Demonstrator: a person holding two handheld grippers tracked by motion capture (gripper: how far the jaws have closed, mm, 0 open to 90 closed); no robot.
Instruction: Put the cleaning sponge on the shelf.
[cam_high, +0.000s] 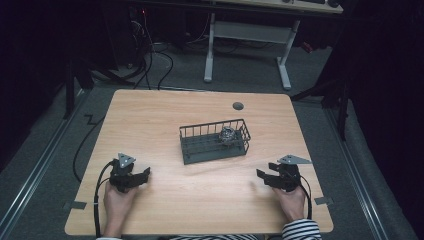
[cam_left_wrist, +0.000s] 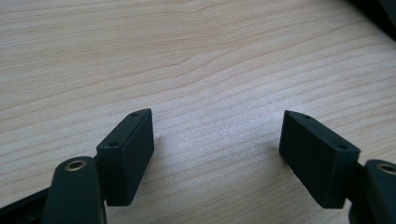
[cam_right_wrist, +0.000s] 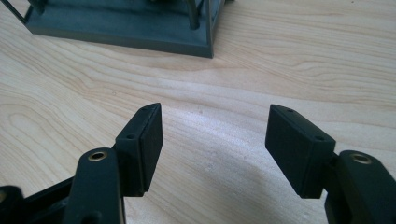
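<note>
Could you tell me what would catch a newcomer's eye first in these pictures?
Probably the dark wire basket at the middle of the pale wooden table, with a small shiny object inside its right end. Next come the two black tools near the table's front edge: the left hand-held gripper and the right hand-held gripper, both with jaws open on nothing and angled inward toward the basket.

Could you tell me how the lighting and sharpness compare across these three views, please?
High view: the table is evenly lit but soft and grainy, its surroundings nearly black, and the object in the basket stays indistinct. Left gripper view: wood grain sharp, a soft shadow beside each jaw of the left gripper. Right gripper view: right gripper crisp, broad shadow lower right.
</note>
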